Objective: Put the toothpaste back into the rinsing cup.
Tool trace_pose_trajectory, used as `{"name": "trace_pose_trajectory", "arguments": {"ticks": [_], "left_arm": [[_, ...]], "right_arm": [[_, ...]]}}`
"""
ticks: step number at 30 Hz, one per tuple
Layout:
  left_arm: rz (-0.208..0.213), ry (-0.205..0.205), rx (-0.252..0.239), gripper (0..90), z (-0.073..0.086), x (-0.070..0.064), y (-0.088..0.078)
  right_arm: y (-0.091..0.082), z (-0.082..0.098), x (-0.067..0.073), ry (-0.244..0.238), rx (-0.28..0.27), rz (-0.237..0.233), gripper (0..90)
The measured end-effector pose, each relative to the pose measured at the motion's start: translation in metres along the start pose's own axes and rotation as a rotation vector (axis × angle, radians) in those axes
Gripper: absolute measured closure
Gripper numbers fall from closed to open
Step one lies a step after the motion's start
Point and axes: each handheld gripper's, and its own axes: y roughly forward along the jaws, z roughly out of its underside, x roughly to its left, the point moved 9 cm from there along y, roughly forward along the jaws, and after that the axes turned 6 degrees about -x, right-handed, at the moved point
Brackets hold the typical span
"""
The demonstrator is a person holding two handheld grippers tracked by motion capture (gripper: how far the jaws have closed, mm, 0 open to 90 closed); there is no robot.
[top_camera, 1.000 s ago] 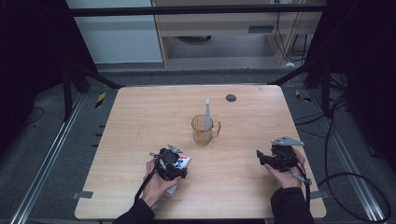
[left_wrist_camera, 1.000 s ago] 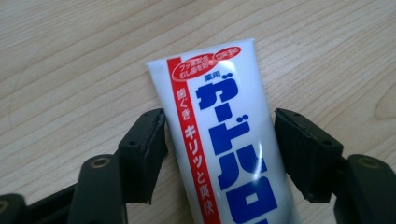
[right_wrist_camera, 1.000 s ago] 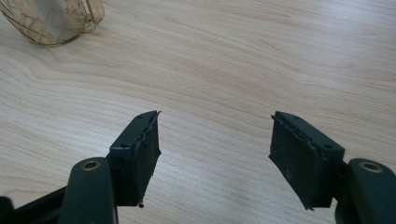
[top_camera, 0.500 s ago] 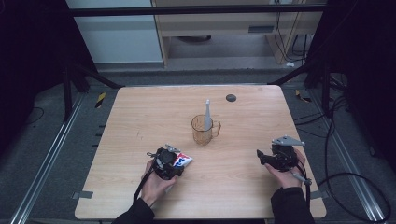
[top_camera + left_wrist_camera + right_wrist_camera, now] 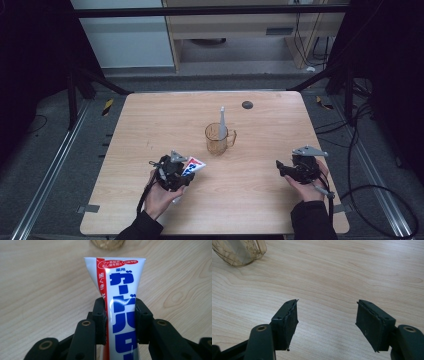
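The toothpaste tube [image 5: 120, 302] sits between the pads of the left gripper [image 5: 172, 172], whose jaws have just been closing and now press on both its sides. It is near the desk's [image 5: 150, 125] front edge, left of centre. An amber mug [image 5: 218, 139] with a toothbrush [image 5: 222, 122] stands mid-desk, beyond the tube. The right gripper [image 5: 327, 322] stands wide open and empty over bare wood near the front right corner.
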Motion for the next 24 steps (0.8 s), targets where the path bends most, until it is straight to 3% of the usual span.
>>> {"name": "trace_pose_trajectory", "arguments": {"ticks": [5, 15, 24], "left_arm": [[-0.01, 0.005, -0.069, 67.6, -0.01, -0.002, -0.009], [-0.04, 0.002, -0.139, 67.6, -0.027, 0.009, -0.023], [-0.078, -0.005, -0.23, 67.7, -0.06, 0.023, -0.034]], "right_arm": [[0.001, 0.0, 0.0, 0.008, -0.005, 0.002, 31.1], [0.001, 0.002, 0.002, 0.011, -0.002, -0.002, 29.4], [0.002, 0.002, 0.002, 0.0, -0.003, 0.008, 29.0]]}}
